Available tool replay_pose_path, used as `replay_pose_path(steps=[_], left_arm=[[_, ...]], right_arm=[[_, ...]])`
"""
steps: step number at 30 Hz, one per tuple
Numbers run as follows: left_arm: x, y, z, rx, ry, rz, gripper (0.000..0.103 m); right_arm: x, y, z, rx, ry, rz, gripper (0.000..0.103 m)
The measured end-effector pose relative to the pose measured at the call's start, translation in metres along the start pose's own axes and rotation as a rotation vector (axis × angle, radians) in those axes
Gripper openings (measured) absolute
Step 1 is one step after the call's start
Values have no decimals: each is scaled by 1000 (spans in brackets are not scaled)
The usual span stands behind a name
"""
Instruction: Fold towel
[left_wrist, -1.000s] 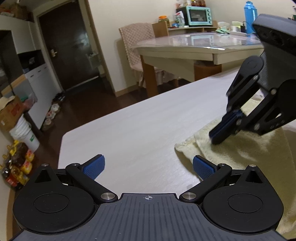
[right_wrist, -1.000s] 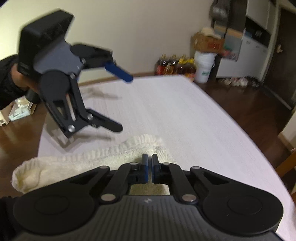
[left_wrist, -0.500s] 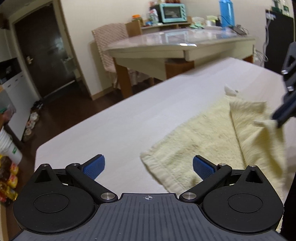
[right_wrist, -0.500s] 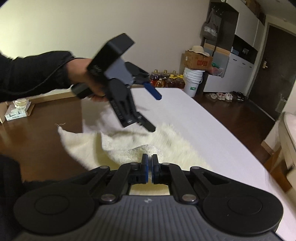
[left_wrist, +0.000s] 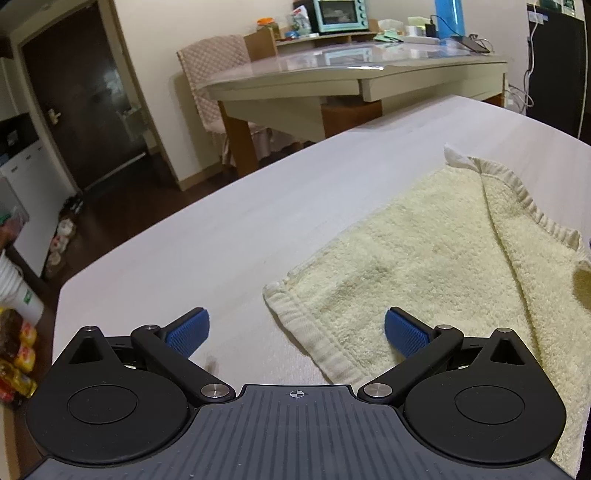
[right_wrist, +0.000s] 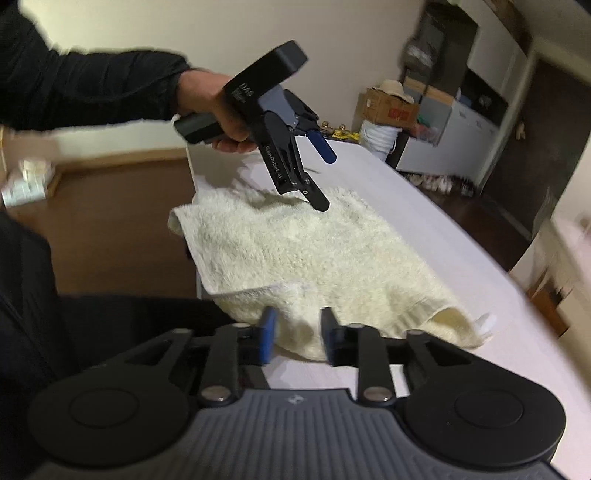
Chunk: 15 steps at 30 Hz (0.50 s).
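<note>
Left gripper (right_wrist: 325, 181) spread wide, hand-held above towel (right_wrist: 295, 251) at upper centre, right gripper (right_wrist: 295, 336) partly parted, empty, at towel's near edge

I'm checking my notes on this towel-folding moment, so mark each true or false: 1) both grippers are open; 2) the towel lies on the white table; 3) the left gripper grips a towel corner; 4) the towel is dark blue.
1) Both grippers are open. True: the left gripper and the right gripper both show a gap between their pads.
2) The towel lies on the white table. True.
3) The left gripper grips a towel corner. False: it hovers open above the towel, holding nothing.
4) The towel is dark blue. False: it is pale yellow.
</note>
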<state>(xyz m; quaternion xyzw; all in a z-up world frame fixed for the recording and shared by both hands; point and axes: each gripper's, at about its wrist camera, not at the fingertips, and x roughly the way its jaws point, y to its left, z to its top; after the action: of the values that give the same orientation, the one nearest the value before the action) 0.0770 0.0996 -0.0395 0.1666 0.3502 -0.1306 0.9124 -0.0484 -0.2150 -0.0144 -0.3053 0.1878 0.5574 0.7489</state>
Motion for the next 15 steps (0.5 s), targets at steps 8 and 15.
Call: replay_pose_path(steps=[8,15], left_arm=[[-3,-4,3,40,4,19,103],[-5,-2,1,28,6,20,103]], right_arm=[[4,-20,10,-76,-20,36,46],[42,-43,17,-164,105,247,48]])
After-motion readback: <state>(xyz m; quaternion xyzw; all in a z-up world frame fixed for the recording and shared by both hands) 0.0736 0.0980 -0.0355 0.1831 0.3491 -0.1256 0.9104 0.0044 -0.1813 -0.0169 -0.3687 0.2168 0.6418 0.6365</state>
